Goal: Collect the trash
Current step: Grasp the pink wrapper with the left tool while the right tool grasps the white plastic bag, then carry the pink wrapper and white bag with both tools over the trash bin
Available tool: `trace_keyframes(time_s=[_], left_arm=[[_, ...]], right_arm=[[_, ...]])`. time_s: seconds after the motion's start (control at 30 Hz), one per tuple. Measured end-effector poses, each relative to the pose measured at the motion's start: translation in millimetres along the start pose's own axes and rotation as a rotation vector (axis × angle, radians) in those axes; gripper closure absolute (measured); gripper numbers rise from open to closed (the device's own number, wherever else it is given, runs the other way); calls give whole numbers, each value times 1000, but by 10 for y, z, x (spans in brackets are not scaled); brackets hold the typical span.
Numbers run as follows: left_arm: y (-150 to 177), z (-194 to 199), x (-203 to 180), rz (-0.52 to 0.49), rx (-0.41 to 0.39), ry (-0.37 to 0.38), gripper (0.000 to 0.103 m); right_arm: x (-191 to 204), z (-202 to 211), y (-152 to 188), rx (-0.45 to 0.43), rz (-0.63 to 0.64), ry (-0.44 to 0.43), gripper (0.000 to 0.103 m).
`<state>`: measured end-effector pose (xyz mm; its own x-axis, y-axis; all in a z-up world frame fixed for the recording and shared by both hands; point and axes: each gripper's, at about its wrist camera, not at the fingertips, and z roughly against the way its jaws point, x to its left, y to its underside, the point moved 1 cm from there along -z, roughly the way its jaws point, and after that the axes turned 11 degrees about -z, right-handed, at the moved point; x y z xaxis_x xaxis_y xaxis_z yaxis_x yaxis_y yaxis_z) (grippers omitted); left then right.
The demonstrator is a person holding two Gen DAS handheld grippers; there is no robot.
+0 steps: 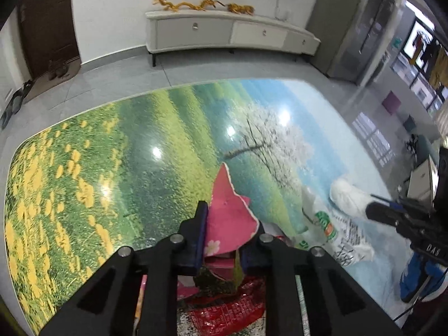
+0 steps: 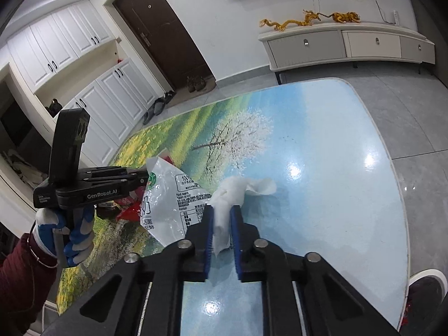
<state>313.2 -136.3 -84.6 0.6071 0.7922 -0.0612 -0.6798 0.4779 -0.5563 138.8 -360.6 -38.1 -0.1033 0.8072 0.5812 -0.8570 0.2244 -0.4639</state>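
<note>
My left gripper (image 1: 226,224) is shut on a pink wrapper (image 1: 229,207) with a flower print, which sticks up between its fingers. Under it lies a red wrapper (image 1: 224,310). To its right a clear printed plastic bag (image 1: 336,232) rests on the landscape-printed table (image 1: 112,140). My right gripper (image 2: 222,212) is shut on a crumpled white tissue (image 2: 240,187), pinched between its blue pads. In the right wrist view the plastic bag (image 2: 173,196) lies left of the tissue, and the left gripper (image 2: 140,179) reaches in over the red wrapper (image 2: 126,210).
A gloved hand (image 2: 64,224) with a dark red sleeve holds the left gripper. A white TV cabinet (image 2: 347,44) stands against the far wall, beside a brown door (image 2: 159,33). Grey tiled floor (image 2: 406,117) surrounds the table. A dark round object (image 2: 425,288) sits below the table's near right corner.
</note>
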Motion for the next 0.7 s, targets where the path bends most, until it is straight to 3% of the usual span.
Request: trace_keyframes(time_s=[0.3,0.7], left_arm=[[-29,573,-9,62,-98,-5,85],[42,1533,-536,56,-226,-9,85]], right_arm=[[146,376,19,-61,16,-17,94],[426,1342,187,-196,62,-42,95]])
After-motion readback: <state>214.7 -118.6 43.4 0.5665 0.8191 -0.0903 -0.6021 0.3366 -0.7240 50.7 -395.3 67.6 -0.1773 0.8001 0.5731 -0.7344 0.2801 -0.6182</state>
